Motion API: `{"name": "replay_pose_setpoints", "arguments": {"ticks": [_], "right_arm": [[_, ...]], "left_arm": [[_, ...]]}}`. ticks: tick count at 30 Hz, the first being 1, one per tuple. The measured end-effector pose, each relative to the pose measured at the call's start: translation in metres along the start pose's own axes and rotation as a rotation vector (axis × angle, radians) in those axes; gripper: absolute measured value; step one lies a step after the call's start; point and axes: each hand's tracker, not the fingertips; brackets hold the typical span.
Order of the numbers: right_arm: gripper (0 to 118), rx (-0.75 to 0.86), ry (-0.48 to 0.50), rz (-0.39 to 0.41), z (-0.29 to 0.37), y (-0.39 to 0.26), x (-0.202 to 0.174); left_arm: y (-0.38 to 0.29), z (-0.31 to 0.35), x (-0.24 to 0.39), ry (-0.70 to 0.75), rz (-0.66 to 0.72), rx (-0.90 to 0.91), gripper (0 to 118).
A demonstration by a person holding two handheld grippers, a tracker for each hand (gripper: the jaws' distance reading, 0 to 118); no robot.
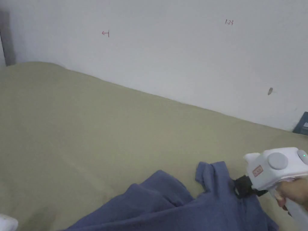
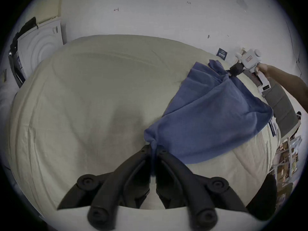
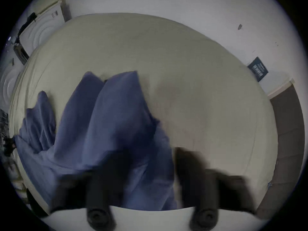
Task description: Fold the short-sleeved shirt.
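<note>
A blue short-sleeved shirt (image 1: 168, 204) hangs stretched between both grippers just above a bed with a beige sheet (image 1: 90, 120). In the left gripper view my left gripper (image 2: 153, 148) is shut on a bunched corner of the shirt (image 2: 208, 118). From there the cloth rises to the right gripper (image 2: 230, 73), held by a hand. In the head view the right gripper (image 1: 239, 188) pinches the shirt near a sleeve. The right gripper view is blurred. There the shirt (image 3: 113, 118) drapes over one jaw of my right gripper (image 3: 155, 154), with cloth between the jaws.
The beige sheet (image 2: 83, 93) lies bare to the left and far side of the shirt. A white wall (image 1: 180, 54) borders the bed. A dark blue card (image 3: 258, 68) leans at the wall. A grey padded panel (image 2: 281, 108) and clutter (image 2: 286, 154) stand beyond the bed's right edge.
</note>
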Motion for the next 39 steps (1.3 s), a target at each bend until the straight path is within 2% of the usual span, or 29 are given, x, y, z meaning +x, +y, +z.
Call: {"name": "replay_pose_setpoints", "arguments": {"ticks": [2, 5, 7, 10, 13, 21, 24, 27, 32, 35, 39], "right_arm": [[9, 0.058, -0.076, 0.029, 0.013, -0.006, -0.006], [9, 0.168, -0.050, 0.038, 0.042, -0.016, -0.013], [8, 0.262, -0.064, 0.017, 0.069, -0.023, -0.016], [8, 0.363, -0.020, -0.034, 0.113, -0.034, -0.016], [8, 0.446, -0.034, -0.028, 0.162, -0.047, -0.021], [8, 0.673, -0.101, -0.123, 0.285, -0.059, 0.005], [8, 0.759, -0.167, -0.108, 0.321, -0.058, 0.012], [8, 0.835, -0.220, -0.135, 0.351, -0.054, 0.020], [8, 0.973, -0.293, -0.186, 0.385, -0.038, 0.045], [8, 1.033, -0.313, -0.262, 0.397, -0.027, 0.058], [8, 1.075, -0.326, -0.253, 0.407, -0.009, 0.069]], "left_arm": [[-0.001, -0.004, -0.002, 0.003, 0.009, -0.003, 6], [0.000, -0.002, -0.001, 0.007, 0.019, 0.007, 6], [0.002, 0.005, 0.002, 0.016, 0.015, 0.034, 6], [0.015, 0.019, 0.003, -0.007, 0.037, 0.073, 6], [0.036, 0.040, 0.003, -0.044, 0.062, 0.145, 6], [0.140, 0.098, 0.022, -0.036, -0.011, 0.318, 6], [0.189, 0.118, 0.032, 0.011, -0.062, 0.380, 6], [0.236, 0.135, 0.043, 0.044, -0.094, 0.447, 5], [0.305, 0.155, 0.059, 0.106, -0.150, 0.529, 5], [0.337, 0.159, 0.064, 0.137, -0.146, 0.561, 5], [0.374, 0.160, 0.069, 0.186, -0.153, 0.596, 5]]}}
